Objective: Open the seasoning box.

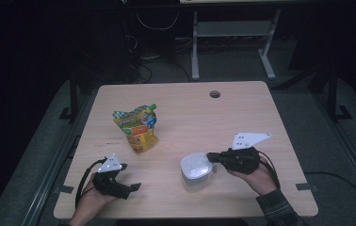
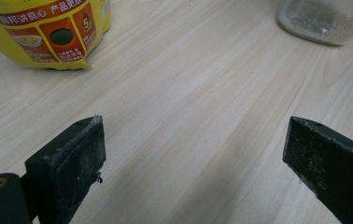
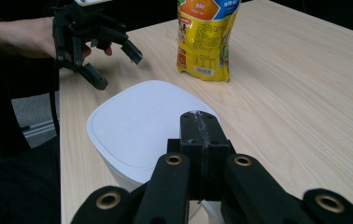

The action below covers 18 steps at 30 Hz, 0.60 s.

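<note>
A yellow snack bag (image 1: 137, 128) (image 2: 48, 32) (image 3: 207, 37) stands upright left of the table's middle. A clear container with a white lid (image 1: 195, 165) (image 3: 137, 121) sits near the front; the left gripper view shows grainy contents through the container's wall (image 2: 321, 21). My right gripper (image 1: 209, 157) (image 3: 199, 122) is shut, its joined tips resting over the lid's right edge with nothing visible between them. My left gripper (image 1: 130, 177) (image 2: 193, 135) (image 3: 118, 69) hovers at the front left, wide open over bare wood, apart from both bag and container.
The light wooden table (image 1: 204, 117) has a round cable hole (image 1: 214, 94) near its far edge. A white desk frame (image 1: 235, 33) and cables stand on the dark floor behind. The person's hands come in over the front edge.
</note>
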### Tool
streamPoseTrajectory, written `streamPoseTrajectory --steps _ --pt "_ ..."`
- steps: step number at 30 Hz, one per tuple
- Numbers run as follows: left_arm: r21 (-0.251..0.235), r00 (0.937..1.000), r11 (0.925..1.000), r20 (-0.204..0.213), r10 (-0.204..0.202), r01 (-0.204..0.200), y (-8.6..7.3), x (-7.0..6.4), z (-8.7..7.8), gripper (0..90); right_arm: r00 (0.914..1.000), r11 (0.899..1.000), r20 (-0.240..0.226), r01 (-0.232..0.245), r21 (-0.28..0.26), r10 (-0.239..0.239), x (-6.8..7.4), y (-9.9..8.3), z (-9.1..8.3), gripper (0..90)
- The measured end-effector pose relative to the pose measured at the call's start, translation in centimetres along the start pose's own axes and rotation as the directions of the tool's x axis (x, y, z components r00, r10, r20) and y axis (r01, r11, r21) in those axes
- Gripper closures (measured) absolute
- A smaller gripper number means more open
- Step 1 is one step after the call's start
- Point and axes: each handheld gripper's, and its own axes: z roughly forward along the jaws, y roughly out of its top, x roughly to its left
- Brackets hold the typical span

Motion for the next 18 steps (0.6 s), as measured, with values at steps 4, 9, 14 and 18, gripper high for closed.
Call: streamPoseTrajectory --steps 4,9,14,18 --pt "0.002 1.0 1.0 0.001 0.003 -0.003 0.0 0.01 -0.01 5.3 1.0 1.0 0.001 -0.001 0.011 0.001 -0.04 -0.08 0.09 90.0" --pt "0.006 1.0 1.0 0.0 0.003 -0.003 -0.02 0.06 -0.03 5.3 1.0 1.0 -0.002 -0.005 0.008 0.005 -0.05 -0.18 0.09 90.0" --pt "0.007 1.0 1.0 0.0 0.004 -0.004 -0.02 0.06 -0.03 5.3 1.0 1.0 -0.001 -0.003 0.009 0.003 -0.09 -0.23 0.06 90.0" --pt "0.013 1.0 0.9999 0.0 0.009 -0.009 -0.02 0.13 -0.07 5.3 1.0 1.0 -0.001 -0.004 0.008 0.004 -0.14 -0.3 0.03 90.0"
